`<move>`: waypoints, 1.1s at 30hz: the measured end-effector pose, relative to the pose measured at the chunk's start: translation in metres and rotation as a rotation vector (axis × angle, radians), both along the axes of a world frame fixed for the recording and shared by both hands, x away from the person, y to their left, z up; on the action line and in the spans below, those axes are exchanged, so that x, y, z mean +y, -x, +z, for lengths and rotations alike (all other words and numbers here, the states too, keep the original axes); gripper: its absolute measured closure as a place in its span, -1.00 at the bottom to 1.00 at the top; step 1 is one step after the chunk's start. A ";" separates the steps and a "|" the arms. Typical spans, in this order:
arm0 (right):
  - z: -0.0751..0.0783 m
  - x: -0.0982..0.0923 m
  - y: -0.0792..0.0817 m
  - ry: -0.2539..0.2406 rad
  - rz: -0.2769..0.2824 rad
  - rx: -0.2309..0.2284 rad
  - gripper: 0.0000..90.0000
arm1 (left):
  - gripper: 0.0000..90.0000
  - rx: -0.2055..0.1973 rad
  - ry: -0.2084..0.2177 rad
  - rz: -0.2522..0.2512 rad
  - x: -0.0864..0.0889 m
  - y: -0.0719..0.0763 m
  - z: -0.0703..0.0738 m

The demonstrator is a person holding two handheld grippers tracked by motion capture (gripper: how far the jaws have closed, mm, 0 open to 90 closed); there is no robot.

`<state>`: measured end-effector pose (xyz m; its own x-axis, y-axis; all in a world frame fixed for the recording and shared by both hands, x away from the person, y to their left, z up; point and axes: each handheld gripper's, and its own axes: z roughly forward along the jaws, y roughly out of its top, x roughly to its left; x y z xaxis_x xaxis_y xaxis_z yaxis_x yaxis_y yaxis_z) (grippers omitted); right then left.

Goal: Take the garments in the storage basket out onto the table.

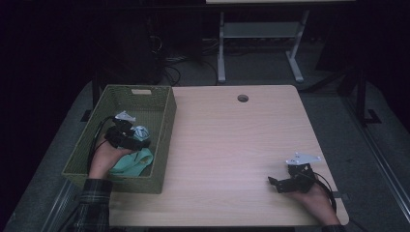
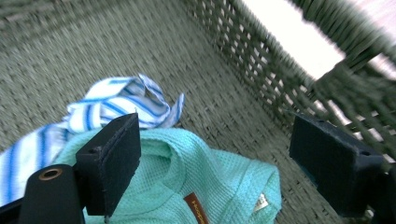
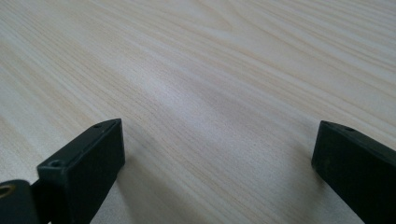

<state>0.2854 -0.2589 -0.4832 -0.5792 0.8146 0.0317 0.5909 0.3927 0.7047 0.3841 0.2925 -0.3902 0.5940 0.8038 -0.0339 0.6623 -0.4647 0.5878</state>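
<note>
On my wooden table (image 1: pixel 232 145) the green woven basket (image 1: pixel 159 140) sits at the left edge; inside lie the mint cloth (image 2: pixel 196 186) and, touching it, a blue-striped cloth (image 2: pixel 112 105). My left gripper (image 2: pixel 215 158) hovers jaws wide over them; my right gripper (image 3: pixel 217 158) gapes over bare wood.

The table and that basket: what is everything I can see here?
Table: one, pale wood, centre, a round hole near its far edge.
Basket: one, green woven, on the table's left side.
Mint cloth: one, in the basket, under the left gripper.
Striped cloth: one, blue and white, in the basket beside the mint cloth.
Desk frame: one, white, on the floor behind.
Left gripper: black, open, inside the basket.
Right gripper: black, open, over bare table, front right.
</note>
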 end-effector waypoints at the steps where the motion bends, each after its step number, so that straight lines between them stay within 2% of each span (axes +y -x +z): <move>1: 0.000 0.000 0.000 0.000 0.000 0.000 -0.95 | -0.65 0.010 -0.002 -0.003 -0.001 -0.001 -0.003; 4: 0.000 0.000 0.000 0.000 0.000 -0.001 -0.95 | -0.65 0.041 -0.027 -0.007 -0.003 -0.002 -0.010; 8: 0.000 0.000 0.000 0.000 0.000 0.000 -0.95 | -0.65 0.077 -0.040 -0.016 -0.006 -0.004 -0.018; 13: 0.000 0.000 0.000 0.000 0.000 0.000 -0.95 | -0.65 0.129 -0.082 -0.010 -0.009 -0.006 -0.028; 15: 0.000 0.000 0.000 0.001 0.000 0.000 -0.95 | -0.56 0.154 -0.083 -0.024 -0.008 -0.006 -0.029; 21: 0.000 0.000 0.000 0.000 0.000 0.000 -0.95 | -0.43 0.207 -0.095 -0.020 -0.009 -0.008 -0.034; 24: 0.000 0.000 0.000 0.000 0.000 0.000 -0.95 | -0.24 0.233 -0.107 -0.031 -0.009 -0.008 -0.037; 26: 0.000 0.000 0.000 0.000 0.000 0.000 -0.95 | -0.09 0.239 -0.106 -0.020 -0.009 -0.008 -0.036; 31: 0.000 0.000 0.000 0.000 0.000 0.000 -0.95 | 0.53 0.249 -0.107 0.004 -0.005 -0.008 -0.033; 33: 0.000 0.000 0.000 0.000 0.000 0.000 -0.95 | 0.70 0.249 -0.101 0.007 -0.004 -0.007 -0.031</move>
<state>0.2854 -0.2589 -0.4832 -0.5793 0.8145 0.0313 0.5907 0.3930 0.7048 0.3914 0.2883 -0.4211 0.5722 0.8143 -0.0978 0.7839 -0.5079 0.3570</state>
